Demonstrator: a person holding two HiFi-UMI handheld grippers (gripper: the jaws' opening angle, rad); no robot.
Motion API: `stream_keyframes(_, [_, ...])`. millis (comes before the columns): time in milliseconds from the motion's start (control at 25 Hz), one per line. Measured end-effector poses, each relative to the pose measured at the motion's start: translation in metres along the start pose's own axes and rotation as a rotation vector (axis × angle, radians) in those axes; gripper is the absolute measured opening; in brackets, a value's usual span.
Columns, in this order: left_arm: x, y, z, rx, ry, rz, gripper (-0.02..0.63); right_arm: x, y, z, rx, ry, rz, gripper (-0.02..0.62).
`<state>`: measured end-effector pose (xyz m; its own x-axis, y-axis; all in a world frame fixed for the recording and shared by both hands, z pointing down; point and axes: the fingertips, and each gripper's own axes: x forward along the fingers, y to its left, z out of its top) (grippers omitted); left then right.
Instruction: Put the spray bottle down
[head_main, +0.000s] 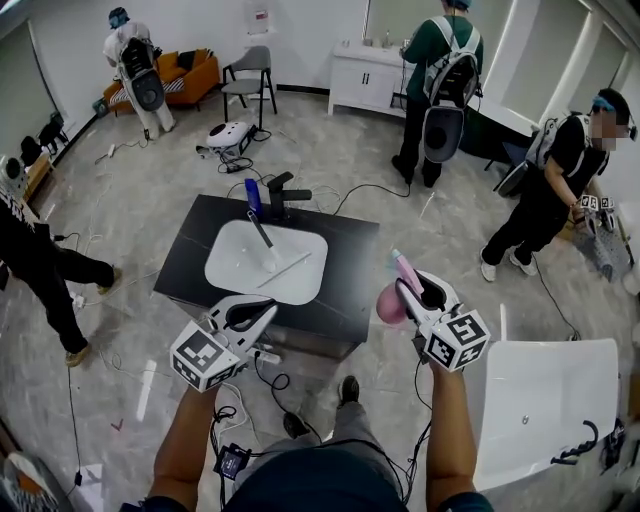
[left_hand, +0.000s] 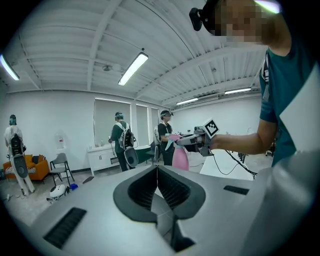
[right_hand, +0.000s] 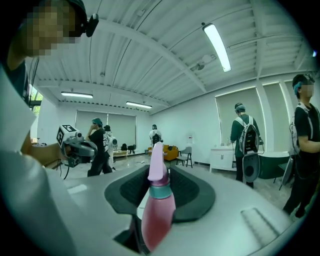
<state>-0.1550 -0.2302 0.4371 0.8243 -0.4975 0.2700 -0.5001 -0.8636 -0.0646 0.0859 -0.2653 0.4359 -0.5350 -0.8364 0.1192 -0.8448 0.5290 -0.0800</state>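
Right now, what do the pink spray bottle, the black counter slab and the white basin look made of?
Pink spray bottle: likely plastic, glossy; soft highlights, teal collar, paler nozzle. Black counter slab: maybe stone or laminate, matte; no clear reflections. White rectangular basin: ceramic or resin, smooth; even white, rounded corners.

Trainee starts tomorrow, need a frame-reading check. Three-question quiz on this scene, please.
1. True or false: the left tool is shut and empty.
2. What holds the bottle? A) left tool B) right tool C) nothing
3. Short answer: what colour is the bottle's body?
Key: 1 true; 2 B; 3 pink.
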Motion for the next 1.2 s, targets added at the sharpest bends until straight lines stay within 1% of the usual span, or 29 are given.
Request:
stream_keyframes(200, [0.008, 0.018, -0.017, -0.027, 0.014, 0.038, 0.005, 0.031, -0.018, -0.029, -0.011, 0.023, 0.038, 0.133])
stream_keyframes(360, [0.022, 0.032, -0.044, -0.053, 0.036, 0.063, 0.005, 0.062, -0.036, -0.062, -0.021, 0.029, 0.075, 0.133])
stream_keyframes(520, [0.043, 0.039, -0.071, -0.084, 0.069, 0.074, 0.005, 0.090, -0.055, -0.090, -0.023, 0.024, 0.112, 0.133])
stream_keyframes(720, [0.069, 0.052, -0.095, -0.118, 0.107, 0.083, 0.005, 0.126, -0.078, -0.119, -0.024, 0.028, 0.152, 0.133])
stream_keyframes(1200, [0.119, 0.085, -0.142, -0.179, 0.154, 0.094, 0.005, 0.199, -0.125, -0.191, -0.004, 0.061, 0.187, 0.133])
